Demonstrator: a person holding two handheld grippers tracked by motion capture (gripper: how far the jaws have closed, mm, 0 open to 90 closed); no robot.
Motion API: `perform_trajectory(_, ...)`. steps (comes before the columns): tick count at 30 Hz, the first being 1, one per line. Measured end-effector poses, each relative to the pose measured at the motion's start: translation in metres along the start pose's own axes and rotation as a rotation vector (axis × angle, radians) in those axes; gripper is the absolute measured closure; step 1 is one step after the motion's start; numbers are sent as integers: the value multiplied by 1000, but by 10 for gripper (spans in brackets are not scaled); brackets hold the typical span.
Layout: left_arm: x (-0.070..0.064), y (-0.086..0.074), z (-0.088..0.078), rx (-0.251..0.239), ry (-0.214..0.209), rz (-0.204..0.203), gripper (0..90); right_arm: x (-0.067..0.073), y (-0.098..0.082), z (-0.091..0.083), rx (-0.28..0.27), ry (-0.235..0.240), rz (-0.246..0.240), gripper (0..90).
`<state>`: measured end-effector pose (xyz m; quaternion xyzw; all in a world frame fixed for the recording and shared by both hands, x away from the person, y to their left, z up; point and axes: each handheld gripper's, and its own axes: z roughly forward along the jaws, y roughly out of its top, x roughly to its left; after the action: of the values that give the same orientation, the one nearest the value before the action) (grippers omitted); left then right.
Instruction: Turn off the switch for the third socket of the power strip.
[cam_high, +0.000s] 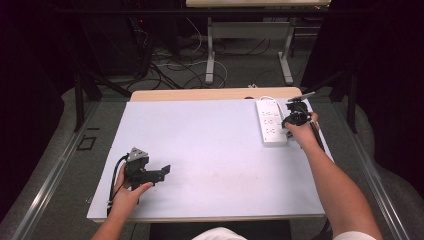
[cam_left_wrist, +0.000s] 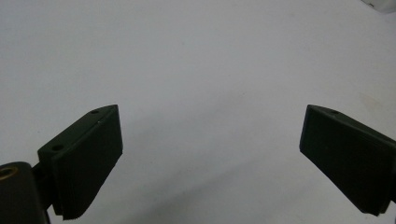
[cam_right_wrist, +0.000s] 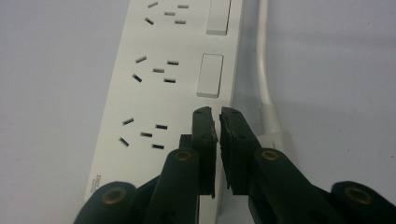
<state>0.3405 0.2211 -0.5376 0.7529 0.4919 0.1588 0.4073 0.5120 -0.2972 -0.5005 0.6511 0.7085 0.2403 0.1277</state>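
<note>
Right gripper view showed the right gripper (cam_right_wrist: 218, 116) nearly closed, a thin slit between its pads, holding nothing, tips over the near switch end of the white power strip (cam_right_wrist: 163, 93). The strip stretched toward 12 o'clock. The left gripper (cam_left_wrist: 210, 154) gaped wide, empty, over the table (cam_left_wrist: 196, 56).
</note>
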Motion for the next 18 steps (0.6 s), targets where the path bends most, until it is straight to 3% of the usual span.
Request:
perform_trajectory(6, 0, 0, 0, 4, 0, 6, 59, 0, -2, 1, 37, 6, 31, 867)
perform_trajectory(18, 0, 0, 0, 7, 1, 9, 62, 1, -4, 5, 73, -2, 29, 879)
